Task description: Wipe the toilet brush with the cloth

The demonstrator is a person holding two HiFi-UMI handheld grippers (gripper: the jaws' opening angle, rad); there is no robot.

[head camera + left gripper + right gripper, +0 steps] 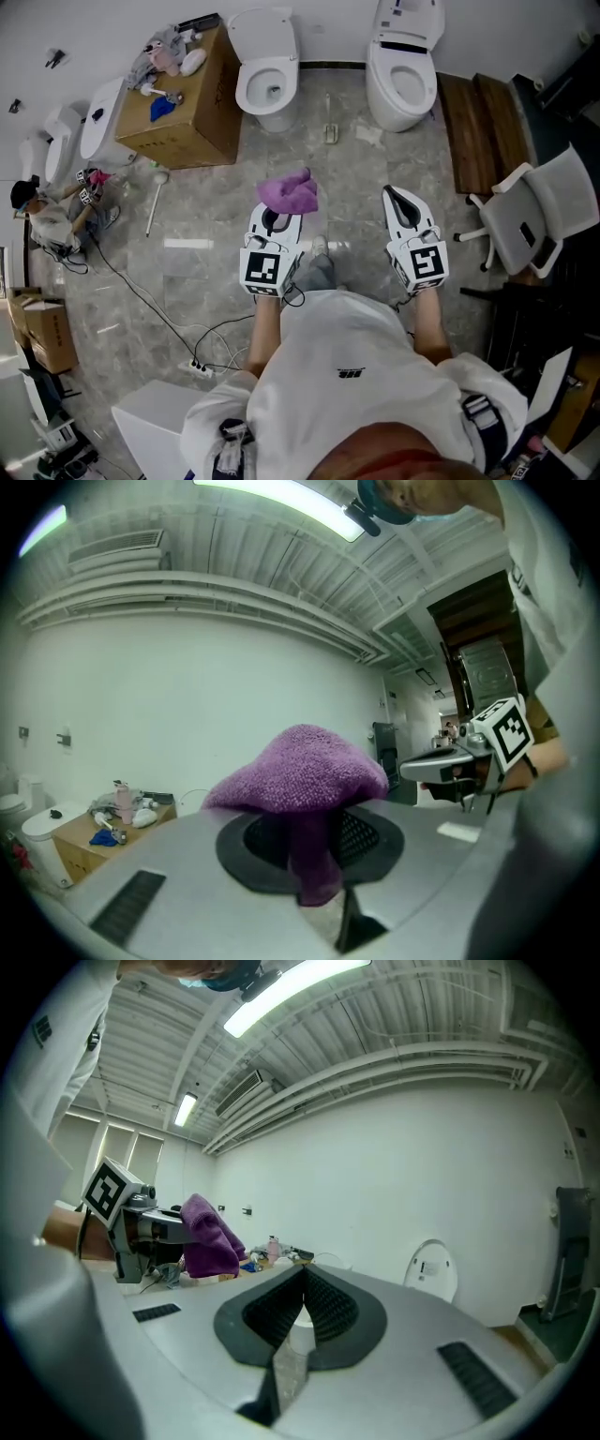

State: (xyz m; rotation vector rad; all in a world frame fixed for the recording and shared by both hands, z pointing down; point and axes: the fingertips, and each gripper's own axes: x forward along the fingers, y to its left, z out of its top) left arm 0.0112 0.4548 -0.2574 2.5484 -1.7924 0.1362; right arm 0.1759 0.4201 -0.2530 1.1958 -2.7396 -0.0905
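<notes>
Person's white top (356,375) fills bottom centre. Left gripper (277,216), mid-frame, is clamped on the purple cloth (289,191). Right gripper (398,197) is closed and empty. The probable toilet brush (153,202) lies on the floor, upper left, beside the cardboard box (192,112), well apart from both grippers. Step judged: approach. Next, the right gripper must open and take the brush handle.
</notes>
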